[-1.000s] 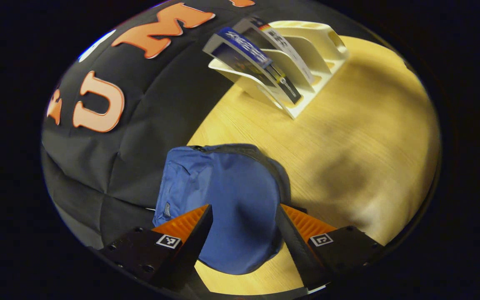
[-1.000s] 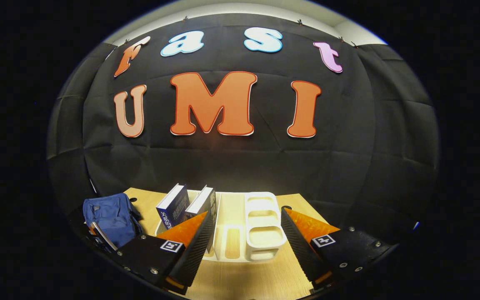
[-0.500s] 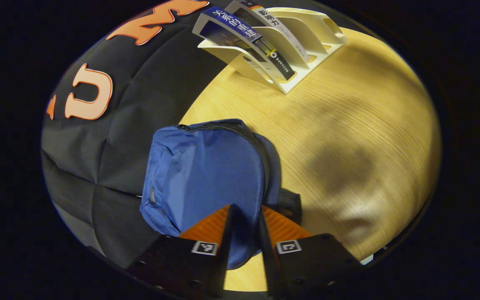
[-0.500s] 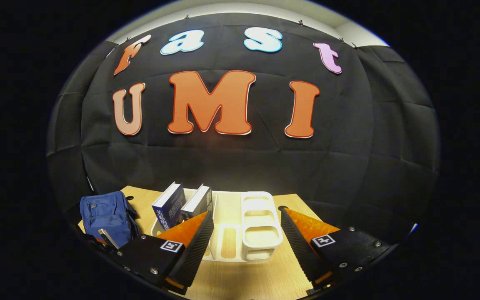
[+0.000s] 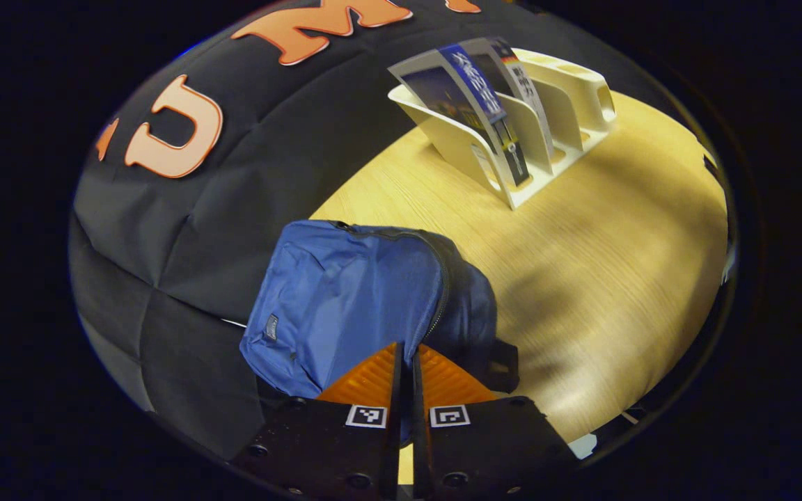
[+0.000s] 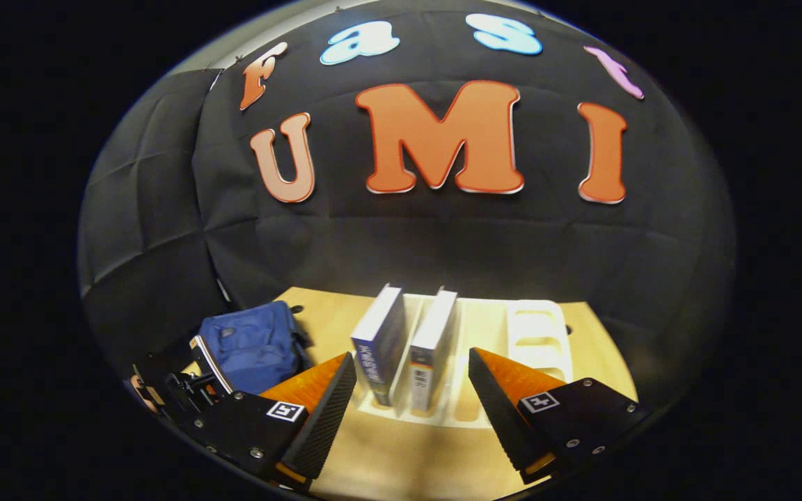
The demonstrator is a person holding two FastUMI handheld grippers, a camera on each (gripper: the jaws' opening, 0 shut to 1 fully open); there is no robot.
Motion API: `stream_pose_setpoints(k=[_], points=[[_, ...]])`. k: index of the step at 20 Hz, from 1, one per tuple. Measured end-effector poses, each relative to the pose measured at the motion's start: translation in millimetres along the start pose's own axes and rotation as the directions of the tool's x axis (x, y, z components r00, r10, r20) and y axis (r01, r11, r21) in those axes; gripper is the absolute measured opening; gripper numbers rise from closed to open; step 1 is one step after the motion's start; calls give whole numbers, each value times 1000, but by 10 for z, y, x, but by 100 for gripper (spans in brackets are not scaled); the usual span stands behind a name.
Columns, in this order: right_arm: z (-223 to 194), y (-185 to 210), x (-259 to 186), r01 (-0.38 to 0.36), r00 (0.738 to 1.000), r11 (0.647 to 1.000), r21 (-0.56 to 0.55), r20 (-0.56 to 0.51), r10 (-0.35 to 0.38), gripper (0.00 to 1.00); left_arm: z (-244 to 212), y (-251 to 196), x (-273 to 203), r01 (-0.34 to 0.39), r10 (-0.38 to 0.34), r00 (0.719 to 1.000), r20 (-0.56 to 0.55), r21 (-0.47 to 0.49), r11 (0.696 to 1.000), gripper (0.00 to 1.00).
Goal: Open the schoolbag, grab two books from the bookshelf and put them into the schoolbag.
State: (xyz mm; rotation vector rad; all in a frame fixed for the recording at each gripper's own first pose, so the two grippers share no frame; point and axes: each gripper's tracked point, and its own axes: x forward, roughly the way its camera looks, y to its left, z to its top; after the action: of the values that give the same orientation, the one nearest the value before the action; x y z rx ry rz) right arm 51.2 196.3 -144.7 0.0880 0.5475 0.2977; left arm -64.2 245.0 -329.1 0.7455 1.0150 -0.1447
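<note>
Blue fabric schoolbag lies on the wooden table, left gripper pinched together at its zipper; if that thin grip slips, it stays shut. Right gripper, fingers apart, faces two books in the white rack.

The wooden table carries 1 blue schoolbag, which also appears in the right gripper view. There is 1 cream bookshelf, also seen in the left gripper view. In it stand 2 books: 1 book with a blue spine and 1 book with a pale spine. There are 2 grippers: the left gripper and the right gripper.
</note>
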Motion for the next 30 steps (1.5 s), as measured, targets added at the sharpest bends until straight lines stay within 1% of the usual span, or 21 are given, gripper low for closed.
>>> stream_pose_setpoints(k=[1,2,3,6,8,10,12,13,14,15,17,19,20,22,24,25,26,27,28,29,30], points=[[25,54,103,-13,1000,1000,-5,-8,13,96,17,61,-58,24,-23,1000,6,-12,1000,5],[100,68,191,-8,1000,1000,-20,6,8,97,54,117,-89,41,-40,999,22,-17,999,6],[139,106,297,-7,1000,999,-34,-2,7,97,99,194,-98,48,-47,998,28,-33,998,5],[232,233,562,-22,999,998,-50,-47,19,97,231,452,-195,62,-55,996,71,-90,994,5],[259,322,801,-15,996,997,-69,-90,9,96,352,718,-266,64,-49,993,111,-144,988,5],[265,365,999,6,989,997,-83,-148,-18,97,481,964,-354,70,-39,988,146,-217,974,5],[204,389,1194,30,973,995,-99,-227,-52,97,616,1150,-402,94,-46,982,183,-261,961,5],[138,402,1266,34,959,993,-110,-275,-64,97,653,1215,-427,106,-54,980,193,-269,957,5],[121,371,1325,57,947,991,-121,-307,-92,97,675,1276,-407,112,-58,979,196,-276,955,5],[76,384,1387,62,937,990,-127,-336,-102,97,677,1341,-427,114,-60,979,196,-278,954,4],[55,376,1523,81,921,988,-135,-368,-126,97,738,1457,-420,120,-57,974,219,-286,951,3],[-3,342,1628,104,901,985,-138,-406,-152,96,738,1462,-449,159,-84,966,244,-304,939,3],[-40,302,1667,121,885,982,-145,-432,-173,95,743,1488,-441,173,-95,963,252,-310,935,3],[-126,335,1751,127,855,983,-129,-488,-175,93,753,1584,-433,190,-108,960,260,-318,929,3],[-285,352,1790,127,814,984,-124,-553,-175,85,757,1632,-390,192,-109,957,268,-308,932,3],[-350,344,1796,126,798,982,-143,-574,-186,80,766,1626,-402,200,-115,955,273,-308,930,3],[-409,318,1830,127,785,977,-169,-585,-204,77,768,1596,-380,213,-126,952,278,-310,926,3],[-482,326,1828,131,768,975,-182,-603,-215,79,755,1582,-370,224,-135,950,283,-314,923,3],[-555,325,1820,130,750,974,-188,-623,-220,55,751,1575,-350,234,-143,948,283,-319,918,2],[-572,318,1809,133,737,971,-197,-636,-230,50,740,1574,-335,240,-147,947,285,-323,915,3],[-612,288,1853,137,724,970,-199,-649,-235,37,739,1582,-320,244,-150,946,288,-327,913,0]])
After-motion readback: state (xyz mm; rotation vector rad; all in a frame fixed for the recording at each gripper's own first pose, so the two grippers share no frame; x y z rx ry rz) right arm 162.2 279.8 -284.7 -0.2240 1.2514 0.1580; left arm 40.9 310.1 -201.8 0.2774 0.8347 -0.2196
